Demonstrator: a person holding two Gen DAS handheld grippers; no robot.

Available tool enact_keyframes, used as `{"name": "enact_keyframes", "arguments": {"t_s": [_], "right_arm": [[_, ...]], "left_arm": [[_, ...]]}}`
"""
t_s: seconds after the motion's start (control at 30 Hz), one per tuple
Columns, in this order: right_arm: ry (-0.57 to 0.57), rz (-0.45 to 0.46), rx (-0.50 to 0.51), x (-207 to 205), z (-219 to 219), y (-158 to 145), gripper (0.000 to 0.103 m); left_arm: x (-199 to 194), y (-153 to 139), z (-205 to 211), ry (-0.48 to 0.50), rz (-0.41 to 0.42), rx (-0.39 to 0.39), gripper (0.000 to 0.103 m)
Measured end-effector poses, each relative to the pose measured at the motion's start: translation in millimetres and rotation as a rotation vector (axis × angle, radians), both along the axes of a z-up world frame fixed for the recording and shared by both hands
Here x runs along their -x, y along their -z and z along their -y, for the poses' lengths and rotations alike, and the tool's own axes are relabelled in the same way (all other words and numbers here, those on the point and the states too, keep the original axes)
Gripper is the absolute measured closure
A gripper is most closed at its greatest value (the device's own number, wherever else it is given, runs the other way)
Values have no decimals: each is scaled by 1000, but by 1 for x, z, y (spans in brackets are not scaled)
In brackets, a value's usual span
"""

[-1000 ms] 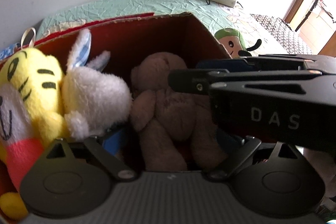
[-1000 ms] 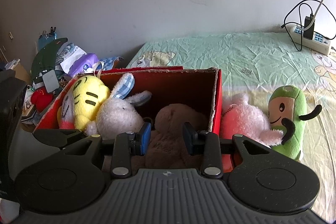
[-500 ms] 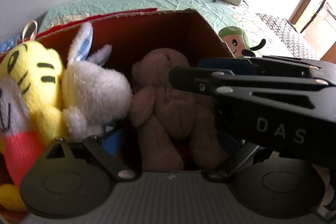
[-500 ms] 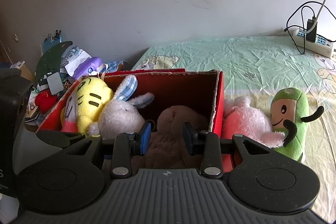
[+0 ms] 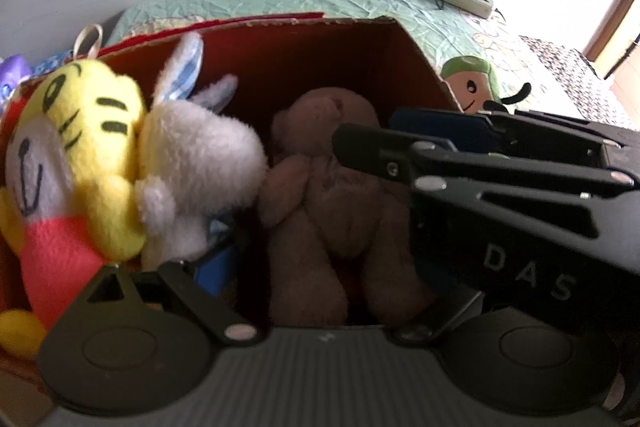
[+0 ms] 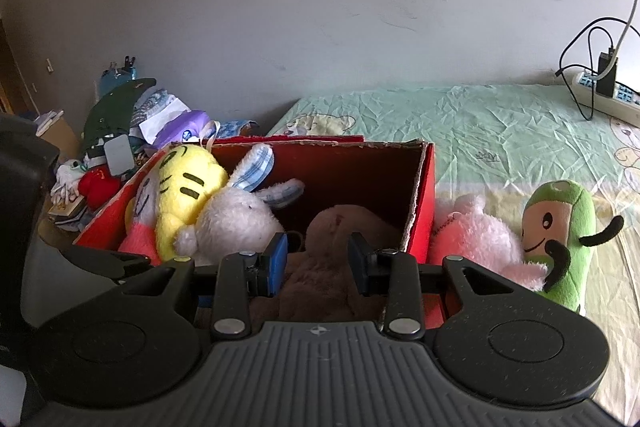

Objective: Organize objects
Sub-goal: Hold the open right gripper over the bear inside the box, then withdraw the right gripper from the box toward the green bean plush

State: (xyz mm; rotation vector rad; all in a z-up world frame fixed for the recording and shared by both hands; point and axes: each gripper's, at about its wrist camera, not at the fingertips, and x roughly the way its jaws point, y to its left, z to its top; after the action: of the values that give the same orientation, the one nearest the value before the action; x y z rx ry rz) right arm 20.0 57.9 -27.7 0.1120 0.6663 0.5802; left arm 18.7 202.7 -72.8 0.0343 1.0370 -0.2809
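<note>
Directly ahead, the brown bear [image 6: 340, 239] lies lengthwise between your right gripper [image 6: 318, 265]'s parted, empty fingers inside the red box [image 6: 424, 203]; your left gripper [image 5: 320, 267]'s finger state cannot be told.

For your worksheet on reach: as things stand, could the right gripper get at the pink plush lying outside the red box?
Probably yes. The pink plush lies in the open on the bed, beside the red box wall, nothing on top. But the right gripper is over the box, its fingers astride the brown bear.
</note>
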Motion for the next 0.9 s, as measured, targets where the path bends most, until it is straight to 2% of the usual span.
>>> {"name": "enact_keyframes", "arguments": {"t_s": [0.3,0.4,0.47,0.5,0.6,0.7,0.9], "right_arm": [[-49,-76,-64,-3,14,-3,68],[-73,-78,-71,1,20,-6,71],[-86,-89,-84,3,27,-7,80],[-89,-97,-96,3,31,-8,81],[-89,-105,-135,3,48,-12,81],[-87,-101,-172,2,69,-16,86],[-28,-126,-201,-5,113,-16,89]], "left_arm": [[10,-12,7,-118,2,-69,8],[17,-20,12,-167,29,-109,9],[23,-26,15,-198,51,-141,12],[25,-29,17,-213,59,-153,15],[30,-40,23,-250,70,-158,17],[37,-53,33,-270,102,-187,20],[45,-72,69,-268,170,-231,27]]}}
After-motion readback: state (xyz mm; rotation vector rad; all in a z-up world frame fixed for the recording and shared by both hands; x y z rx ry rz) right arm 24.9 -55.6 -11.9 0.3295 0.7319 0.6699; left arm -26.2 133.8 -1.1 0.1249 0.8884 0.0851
